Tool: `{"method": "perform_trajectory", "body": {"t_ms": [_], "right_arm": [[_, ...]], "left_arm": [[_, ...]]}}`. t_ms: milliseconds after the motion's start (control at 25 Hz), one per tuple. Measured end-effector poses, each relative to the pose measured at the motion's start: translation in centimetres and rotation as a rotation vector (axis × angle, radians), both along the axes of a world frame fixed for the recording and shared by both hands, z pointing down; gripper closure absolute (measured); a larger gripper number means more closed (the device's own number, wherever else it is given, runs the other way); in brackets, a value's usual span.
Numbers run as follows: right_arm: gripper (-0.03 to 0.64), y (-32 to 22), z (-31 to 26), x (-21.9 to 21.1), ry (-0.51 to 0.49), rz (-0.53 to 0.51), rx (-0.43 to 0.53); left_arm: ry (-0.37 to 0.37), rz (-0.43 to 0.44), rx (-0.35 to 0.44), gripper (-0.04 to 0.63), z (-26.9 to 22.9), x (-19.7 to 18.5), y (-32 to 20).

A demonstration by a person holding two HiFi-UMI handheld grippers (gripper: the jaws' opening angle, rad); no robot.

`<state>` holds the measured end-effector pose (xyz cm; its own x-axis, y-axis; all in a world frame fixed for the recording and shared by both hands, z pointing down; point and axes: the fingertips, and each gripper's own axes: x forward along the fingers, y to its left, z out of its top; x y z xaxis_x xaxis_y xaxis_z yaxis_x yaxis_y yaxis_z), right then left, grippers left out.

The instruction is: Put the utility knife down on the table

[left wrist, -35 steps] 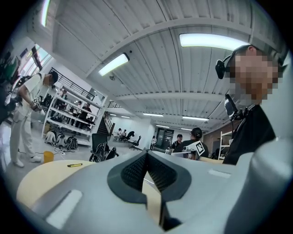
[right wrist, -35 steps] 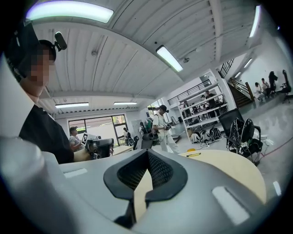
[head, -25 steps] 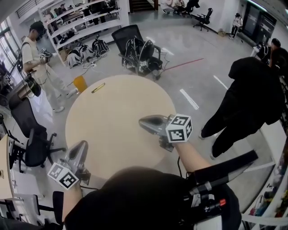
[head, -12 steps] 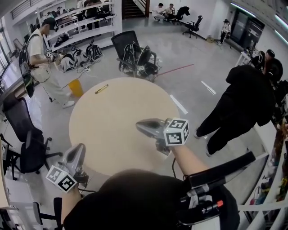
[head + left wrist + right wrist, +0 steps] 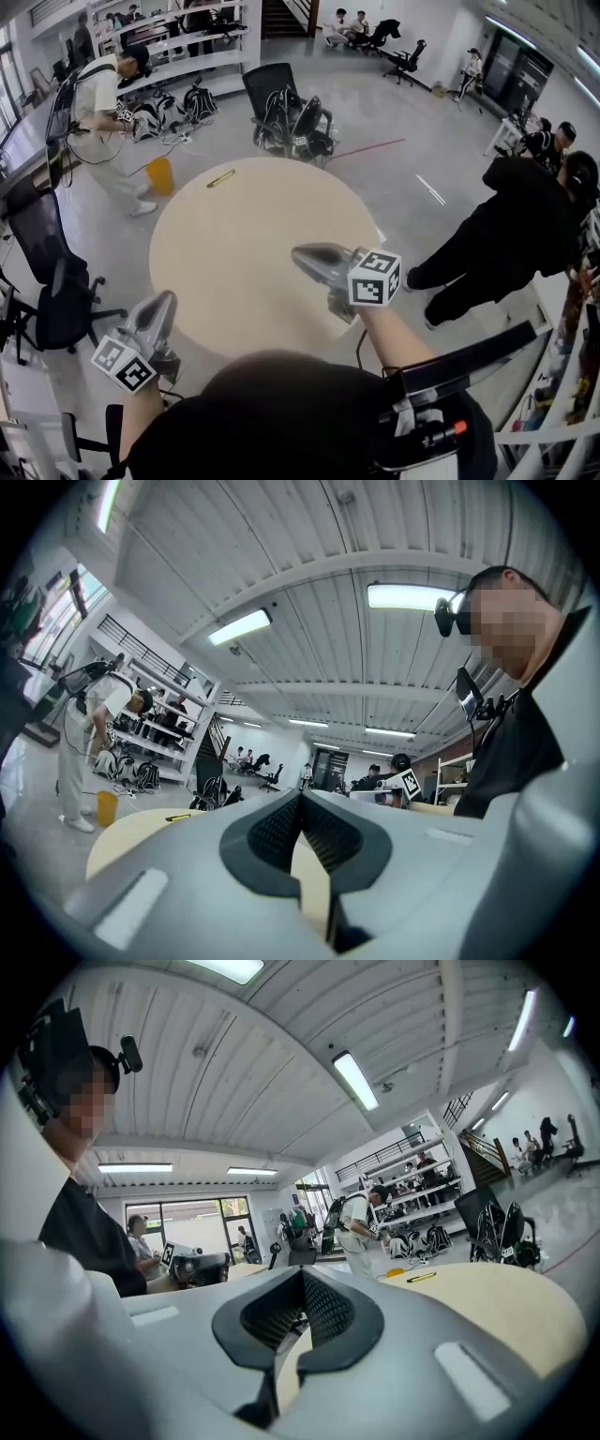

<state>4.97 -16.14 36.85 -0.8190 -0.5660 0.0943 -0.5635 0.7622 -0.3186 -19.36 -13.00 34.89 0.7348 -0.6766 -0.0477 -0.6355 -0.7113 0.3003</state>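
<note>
The yellow utility knife (image 5: 221,178) lies at the far edge of the round beige table (image 5: 216,272), with neither gripper near it. It also shows as a small yellow strip in the left gripper view (image 5: 178,817) and the right gripper view (image 5: 421,1277). My left gripper (image 5: 161,305) hangs off the table's near left rim, held level, jaws shut and empty (image 5: 301,794). My right gripper (image 5: 300,255) hovers over the near right part of the table, also shut with nothing between its pads (image 5: 302,1272).
A black office chair with bags (image 5: 286,112) stands beyond the table, and a yellow bucket (image 5: 161,174) sits on the floor near the knife's side. A person in white (image 5: 98,103) stands far left, a person in black (image 5: 506,225) close on the right. Another black chair (image 5: 47,281) is at the left.
Both grippers and the head view have shifted sideways a little. The knife lies where it was. Both pairs of jaws stay shut. The person in white has moved and bent forward.
</note>
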Motion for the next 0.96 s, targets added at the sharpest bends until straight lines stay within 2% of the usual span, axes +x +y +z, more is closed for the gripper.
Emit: {"method": "perform_trajectory", "body": {"t_ms": [240, 520, 960], "right_arm": [[0.604, -0.4, -0.6, 2.4, 0.023, -0.03, 0.026], [0.604, -0.3, -0.4, 5.8, 0.02, -0.041, 0.025], [0.604, -1.4, -0.1, 6.3, 0.012, -0.034, 0.013]], "left_arm": [[0.034, -0.047, -0.015, 0.598, 0.6, 2.3, 1.4], [0.039, -0.034, -0.009, 0.598, 0.3, 6.6, 1.4], [0.034, -0.021, -0.029, 0.598, 0.7, 7.1, 0.0]]}}
